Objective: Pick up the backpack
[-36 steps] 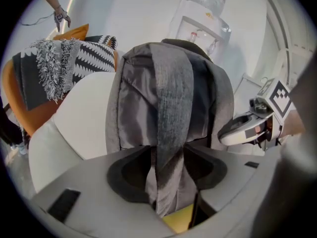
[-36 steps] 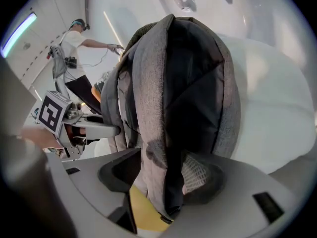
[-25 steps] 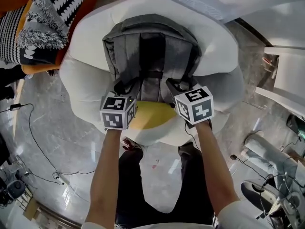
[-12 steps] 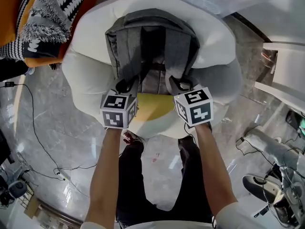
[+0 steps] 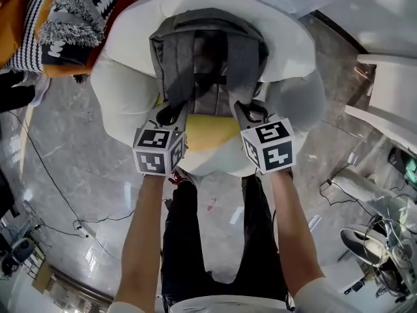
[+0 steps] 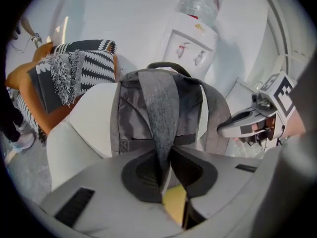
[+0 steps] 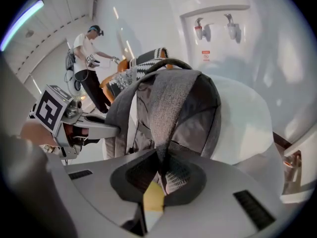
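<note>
The grey backpack point(image 5: 208, 57) lies strap side up on a white beanbag point(image 5: 124, 90). My left gripper point(image 5: 171, 114) is shut on the backpack's left shoulder strap point(image 5: 179, 70). Its jaws have just been closing, and the strap point(image 6: 161, 113) is pinched between the pads of my left gripper point(image 6: 166, 165). My right gripper point(image 5: 251, 114) is shut on the right strap point(image 5: 242, 67), after closing within the last second. In the right gripper view that strap point(image 7: 168, 108) runs down into my right gripper point(image 7: 161, 167). Both straps are pulled taut.
A yellow cushion point(image 5: 208, 134) lies on the beanbag just under the grippers. A fringed black-and-white blanket point(image 5: 71, 12) covers an orange seat at the far left. A water dispenser point(image 6: 190, 38) stands behind. Cables point(image 5: 58, 201) trail on the floor. A person point(image 7: 86, 58) stands far off.
Both grippers have closed on the straps and come up and toward me. The straps have drawn taut and the backpack's lower end has lifted a little.
</note>
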{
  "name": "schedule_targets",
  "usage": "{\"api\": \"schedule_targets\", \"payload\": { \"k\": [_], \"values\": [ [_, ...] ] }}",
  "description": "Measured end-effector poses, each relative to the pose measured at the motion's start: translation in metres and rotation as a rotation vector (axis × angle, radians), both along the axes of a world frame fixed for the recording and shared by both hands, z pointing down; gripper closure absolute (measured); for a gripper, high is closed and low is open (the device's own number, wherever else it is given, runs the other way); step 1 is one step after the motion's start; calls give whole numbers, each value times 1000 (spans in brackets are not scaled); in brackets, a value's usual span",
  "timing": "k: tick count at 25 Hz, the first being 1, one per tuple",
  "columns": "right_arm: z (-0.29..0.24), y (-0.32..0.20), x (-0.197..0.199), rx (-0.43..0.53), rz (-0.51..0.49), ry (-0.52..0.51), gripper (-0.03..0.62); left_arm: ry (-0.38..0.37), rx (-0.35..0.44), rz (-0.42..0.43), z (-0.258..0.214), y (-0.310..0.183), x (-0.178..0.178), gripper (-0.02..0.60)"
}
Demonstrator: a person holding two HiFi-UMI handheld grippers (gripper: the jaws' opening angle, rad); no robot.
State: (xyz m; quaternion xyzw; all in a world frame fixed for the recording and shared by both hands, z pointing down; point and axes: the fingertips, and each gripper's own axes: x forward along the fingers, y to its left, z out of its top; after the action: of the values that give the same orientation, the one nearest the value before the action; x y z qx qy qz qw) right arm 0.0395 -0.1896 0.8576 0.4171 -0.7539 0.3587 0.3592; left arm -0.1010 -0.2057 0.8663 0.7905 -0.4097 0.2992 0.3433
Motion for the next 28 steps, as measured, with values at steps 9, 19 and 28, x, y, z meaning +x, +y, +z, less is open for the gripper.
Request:
{"api": "schedule_targets", "payload": {
  "k": [9,19,28],
  "values": [
    [-29,16,3,15,9,-32,562,47,22,-10,-29,12,12,525],
    [-79,56,5,7,-39,-79,562,110,-7,-68,-62,52,25,526],
    [-121,87,-3,7,-84,-94,560,120,-32,-80,-94,92,28,525]
  ]
}}
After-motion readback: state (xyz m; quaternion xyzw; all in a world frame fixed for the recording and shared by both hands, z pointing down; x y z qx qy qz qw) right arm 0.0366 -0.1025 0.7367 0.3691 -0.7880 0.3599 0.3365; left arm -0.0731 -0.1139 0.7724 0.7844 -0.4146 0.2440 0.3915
